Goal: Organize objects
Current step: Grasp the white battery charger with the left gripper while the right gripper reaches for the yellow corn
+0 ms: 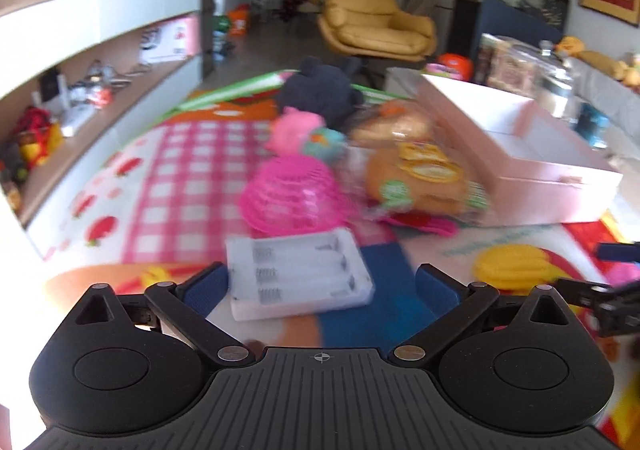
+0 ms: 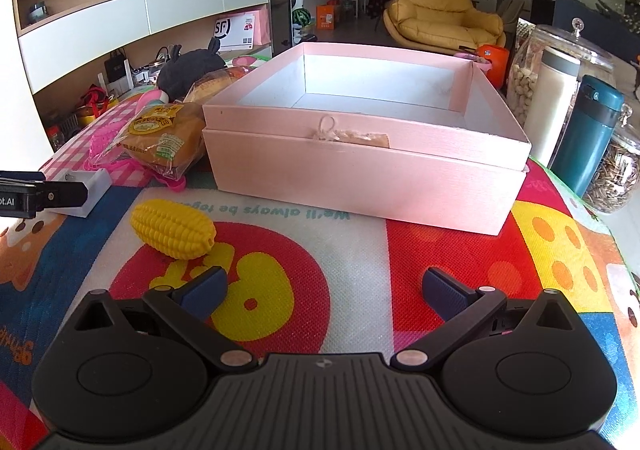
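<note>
A white battery holder lies on the colourful mat between the spread fingers of my left gripper, which is open. Behind it sit a pink basket, a wrapped bread, a pink and teal toy and a dark plush. The pink box stands open and empty ahead of my right gripper, which is open over the mat. A yellow toy corn lies just left of and ahead of its left finger. The left gripper's tip shows at the far left beside the battery holder.
Glass jars, a white tumbler and a teal bottle stand right of the box. Low shelves with clutter run along the left. A yellow armchair stands behind.
</note>
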A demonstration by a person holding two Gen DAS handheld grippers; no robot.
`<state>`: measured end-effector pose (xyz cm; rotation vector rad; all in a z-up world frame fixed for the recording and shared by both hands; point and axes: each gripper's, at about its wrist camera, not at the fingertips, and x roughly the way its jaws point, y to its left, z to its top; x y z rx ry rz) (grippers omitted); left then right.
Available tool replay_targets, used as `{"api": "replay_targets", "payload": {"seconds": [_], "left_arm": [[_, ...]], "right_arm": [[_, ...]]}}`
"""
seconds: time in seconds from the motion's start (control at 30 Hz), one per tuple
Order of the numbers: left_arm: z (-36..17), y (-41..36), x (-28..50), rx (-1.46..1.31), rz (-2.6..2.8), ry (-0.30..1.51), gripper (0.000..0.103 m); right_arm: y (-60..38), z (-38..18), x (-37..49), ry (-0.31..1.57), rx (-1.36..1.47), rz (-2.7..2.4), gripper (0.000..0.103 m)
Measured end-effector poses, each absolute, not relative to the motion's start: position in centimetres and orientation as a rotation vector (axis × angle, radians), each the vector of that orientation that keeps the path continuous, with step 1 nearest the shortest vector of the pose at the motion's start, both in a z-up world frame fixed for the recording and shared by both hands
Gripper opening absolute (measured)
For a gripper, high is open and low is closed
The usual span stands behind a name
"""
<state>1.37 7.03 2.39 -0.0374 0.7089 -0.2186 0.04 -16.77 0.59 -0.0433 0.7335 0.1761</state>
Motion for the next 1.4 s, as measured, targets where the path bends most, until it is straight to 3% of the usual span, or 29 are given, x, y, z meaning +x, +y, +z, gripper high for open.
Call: {"api": "replay_targets", "payload": {"seconds": [0.13, 0.33, 0.6, 0.8, 0.9, 0.93, 0.97, 1.4], "left_arm": [[3.0, 5.1, -0.9, -0.038, -0.499, 0.721, 0.102], [3.1, 2.5, -2.2, 0.284, -0.393, 0.619, 0.102], [1.8, 1.8, 3.1, 0.217, -0.317, 0.709, 0.102], [0.9, 2.6, 4.1, 0.127, -0.316, 0.735, 0.096], [1.1, 2.9, 3.2, 0.107, -0.245, 0.709, 0.071], [1.3, 3.0, 2.8, 0.097, -0.238, 0.708, 0.057], [1.5, 3.0, 2.2, 0.096, -0.232, 0.715, 0.053], [1.3, 2.1, -6.8, 0.096, -0.281, 0.677, 0.053]], "right_arm": [[-16.8, 0.6, 0.0, 0.734, -0.043, 0.176, 0.103], [-16.8, 0.6, 0.0, 0.734, -0.043, 0.176, 0.103], [-16.8, 0.7, 0.1, 0.740, -0.046, 0.179, 0.103], [-16.8, 0.8, 0.2, 0.753, -0.061, 0.193, 0.103], [-16.8, 0.9, 0.4, 0.770, -0.061, 0.196, 0.103], [-16.8, 0.9, 0.5, 0.775, -0.062, 0.195, 0.103], [-16.7, 0.9, 0.6, 0.781, -0.062, 0.191, 0.103], [-16.6, 2.2, -1.1, 0.742, -0.002, 0.347, 0.103]]}}
